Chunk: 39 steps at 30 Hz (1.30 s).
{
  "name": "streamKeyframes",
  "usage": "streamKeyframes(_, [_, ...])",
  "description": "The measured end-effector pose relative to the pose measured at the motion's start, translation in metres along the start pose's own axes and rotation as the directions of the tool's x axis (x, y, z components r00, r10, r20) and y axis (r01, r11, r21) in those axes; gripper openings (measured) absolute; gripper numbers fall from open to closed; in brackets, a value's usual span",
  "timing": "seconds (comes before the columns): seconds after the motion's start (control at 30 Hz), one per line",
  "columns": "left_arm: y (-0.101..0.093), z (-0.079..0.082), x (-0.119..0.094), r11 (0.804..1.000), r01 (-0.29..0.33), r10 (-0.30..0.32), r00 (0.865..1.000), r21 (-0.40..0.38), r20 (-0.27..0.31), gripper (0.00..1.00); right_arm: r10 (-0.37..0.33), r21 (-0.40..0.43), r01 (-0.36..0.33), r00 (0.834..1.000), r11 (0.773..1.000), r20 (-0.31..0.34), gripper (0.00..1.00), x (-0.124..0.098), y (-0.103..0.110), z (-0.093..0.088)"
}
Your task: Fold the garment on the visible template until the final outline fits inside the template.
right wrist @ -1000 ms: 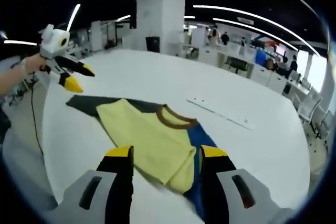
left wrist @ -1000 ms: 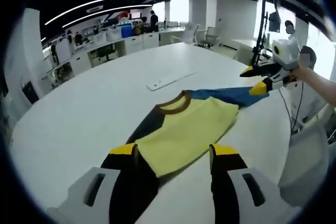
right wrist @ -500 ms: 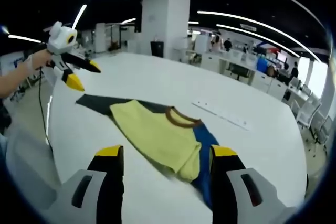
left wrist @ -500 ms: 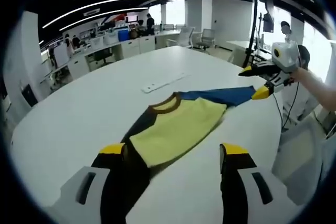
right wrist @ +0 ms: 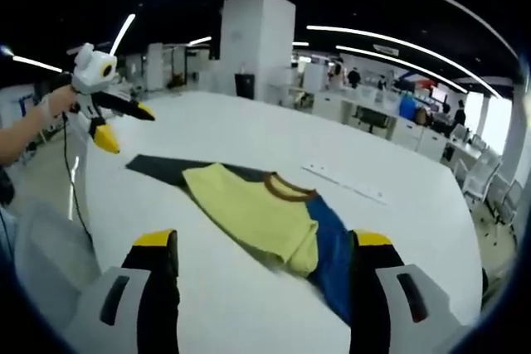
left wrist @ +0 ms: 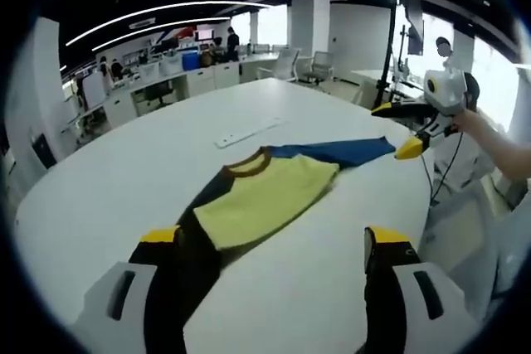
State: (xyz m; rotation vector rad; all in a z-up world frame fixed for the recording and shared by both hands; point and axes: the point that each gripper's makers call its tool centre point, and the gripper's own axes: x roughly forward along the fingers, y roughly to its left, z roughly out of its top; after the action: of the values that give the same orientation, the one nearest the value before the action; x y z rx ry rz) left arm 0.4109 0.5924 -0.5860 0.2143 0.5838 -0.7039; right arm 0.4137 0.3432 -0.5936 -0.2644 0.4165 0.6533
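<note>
- The left gripper view looks along its wide-apart jaws from the dark-sleeve end of the yellow-fronted shirt (left wrist: 265, 196), low above the white oval table (left wrist: 124, 188).
- The right gripper view faces back from the blue-sleeve end.
- Both views share the shirt, the table, and the opposite gripper.

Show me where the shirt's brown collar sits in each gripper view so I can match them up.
Left gripper view: the brown collar sits just left of centre, at the yellow panel's far end.
Right gripper view: the collar sits near centre, at the yellow panel's far edge.
Shared landmark: the white strip on the table, beyond the collar.
</note>
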Motion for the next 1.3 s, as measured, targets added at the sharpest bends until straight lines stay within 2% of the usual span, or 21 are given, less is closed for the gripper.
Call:
streamKeyframes(0.2, [-0.008, -0.006, -0.005, 1.0, 0.012, -0.012, 1.0, -0.004, -0.011, 0.98, -0.013, -0.036, 0.012, 1.0, 0.999, -0.027, 0.91, -0.01, 0.003, -0.006])
streamKeyframes(0.43, [-0.008, -0.013, -0.009, 1.0, -0.003, 0.002, 0.999, -0.002, -0.036, 0.99, -0.001, -0.048, -0.001, 1.0, 0.999, -0.031, 1.0, -0.016, 0.013, -0.007])
streamKeyframes(0.8, [-0.017, -0.021, -0.018, 1.0, 0.009, -0.009, 0.999, 0.008, -0.04, 0.99, 0.018, -0.03, -0.019, 0.999, 0.999, -0.027, 1.0, -0.021, 0.027, -0.013])
streamKeyframes(0.9, [-0.026, -0.019, -0.023, 0.999, 0.044, -0.044, 0.999, -0.009, -0.018, 0.99, 0.023, -0.027, -0.023, 1.0, 0.999, -0.019, 1.0, -0.024, 0.03, -0.012])
streamKeyframes(1.07, [-0.021, -0.02, -0.026, 1.0, 0.008, -0.008, 1.0, 0.012, -0.025, 0.99, 0.012, -0.04, -0.013, 0.999, 0.999, -0.033, 1.0, -0.024, 0.028, -0.014])
streamKeyframes(1.13, [-0.024, -0.018, -0.029, 1.0, 0.012, -0.011, 1.0, 0.018, -0.019, 0.99, 0.005, -0.046, -0.006, 0.999, 0.999, -0.035, 1.0, -0.025, 0.028, -0.014])
streamKeyframes(1.23, [-0.023, -0.016, -0.033, 1.0, 0.002, -0.002, 1.0, 0.018, -0.003, 0.99, 0.009, -0.034, -0.009, 1.0, 0.999, -0.012, 1.0, -0.029, 0.03, -0.009])
streamKeyframes(1.3, [-0.022, -0.019, -0.033, 1.0, -0.005, 0.005, 1.0, 0.016, -0.014, 0.99, 0.006, -0.027, -0.006, 1.0, 1.0, -0.003, 1.0, -0.03, 0.03, -0.008])
